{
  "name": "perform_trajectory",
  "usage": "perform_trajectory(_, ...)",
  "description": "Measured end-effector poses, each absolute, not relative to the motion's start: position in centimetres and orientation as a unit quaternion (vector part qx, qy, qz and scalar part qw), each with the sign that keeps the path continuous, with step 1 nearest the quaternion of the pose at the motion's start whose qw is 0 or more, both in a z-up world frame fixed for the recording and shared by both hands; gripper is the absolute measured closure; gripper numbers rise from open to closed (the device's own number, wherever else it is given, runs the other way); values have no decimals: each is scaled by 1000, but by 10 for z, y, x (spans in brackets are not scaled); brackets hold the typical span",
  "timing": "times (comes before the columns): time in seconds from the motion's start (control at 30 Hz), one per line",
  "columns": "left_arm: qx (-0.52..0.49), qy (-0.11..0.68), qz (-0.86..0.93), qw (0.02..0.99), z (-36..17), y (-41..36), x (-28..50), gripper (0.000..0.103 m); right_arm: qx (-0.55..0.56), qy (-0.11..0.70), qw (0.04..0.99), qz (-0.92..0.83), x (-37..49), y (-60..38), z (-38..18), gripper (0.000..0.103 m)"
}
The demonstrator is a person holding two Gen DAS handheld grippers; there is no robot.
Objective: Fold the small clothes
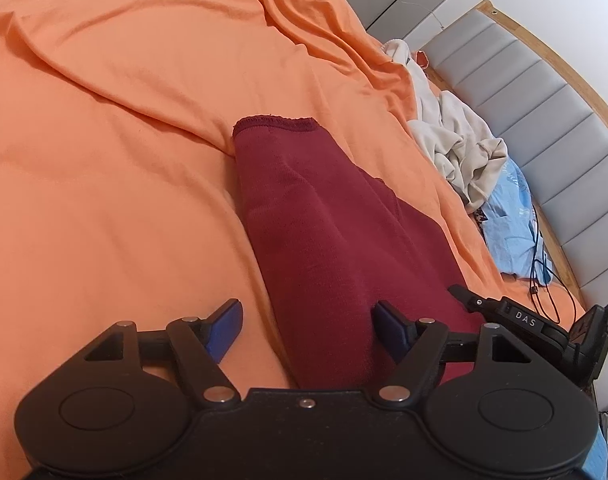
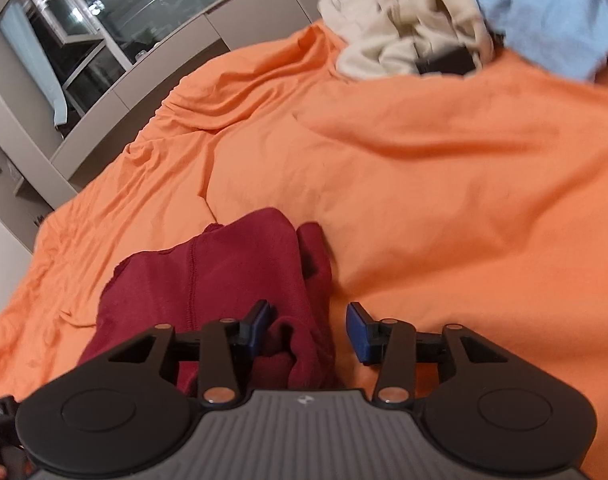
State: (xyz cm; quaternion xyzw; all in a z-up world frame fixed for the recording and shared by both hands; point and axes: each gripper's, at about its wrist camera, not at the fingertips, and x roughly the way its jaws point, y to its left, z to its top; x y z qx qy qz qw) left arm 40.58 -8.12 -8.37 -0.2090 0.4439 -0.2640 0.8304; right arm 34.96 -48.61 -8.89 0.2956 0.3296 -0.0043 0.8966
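Observation:
A dark red garment (image 1: pixel 304 216) lies as a long folded strip on the orange bed sheet (image 1: pixel 124 160), its hemmed end pointing away from me. My left gripper (image 1: pixel 307 320) hovers open over its near end. One blue pad (image 1: pixel 387 324) rests on the red cloth and the other pad (image 1: pixel 226 326) stands over bare sheet. In the right wrist view the same red garment (image 2: pixel 208 276) is bunched up. My right gripper (image 2: pixel 308 322) is open, with a fold of red cloth lying against its left pad (image 2: pixel 260 322). Its right pad (image 2: pixel 359 330) is clear of the cloth, over the sheet (image 2: pixel 443 200). The right gripper's black body (image 1: pixel 523 320) shows beside the garment's right edge.
A heap of cream clothes (image 1: pixel 459 148) and a light blue garment (image 1: pixel 511 220) lie along the bed's right side by a grey padded headboard (image 1: pixel 543 92). A black cable (image 1: pixel 543 280) trails there. The cream heap (image 2: pixel 403 28), the blue garment (image 2: pixel 543 12) and a dark window (image 2: pixel 104 32) lie ahead.

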Motion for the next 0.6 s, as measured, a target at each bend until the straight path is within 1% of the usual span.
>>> perform_trajectory(0.03, -206, 443, -264, 832, -84, -82, 406, 27, 303, 329, 894, 1, 350, -487, -90, 66)
perform_trajectory(0.13, -200, 443, -261, 834, -82, -85, 405, 27, 300, 325, 897, 3, 349, -483, -89, 72)
perform_trajectory(0.2, -199, 442, -261, 835, -82, -86, 405, 30, 293, 323, 900, 3, 348, -480, -87, 73)
perform_trajectory(0.23, -200, 442, -262, 834, -82, -85, 405, 35, 292, 323, 901, 3, 348, -479, -87, 74)
perform_trajectory(0.27, -203, 441, -266, 833, -81, -86, 405, 43, 290, 322, 901, 2, 348, -478, -86, 75)
perform_trajectory(0.3, -206, 440, -269, 832, -80, -87, 404, 46, 287, 321, 902, 1, 348, -477, -85, 75)
perform_trajectory(0.4, -190, 435, -263, 840, -76, -92, 401, 48, 270, 319, 908, -2, 347, -472, -83, 76)
perform_trajectory(0.53, -159, 423, -251, 856, -67, -101, 395, 58, 224, 311, 923, -6, 344, -461, -76, 78)
perform_trajectory(0.6, -126, 416, -243, 867, -61, -109, 389, 60, 189, 308, 932, -10, 344, -453, -72, 78)
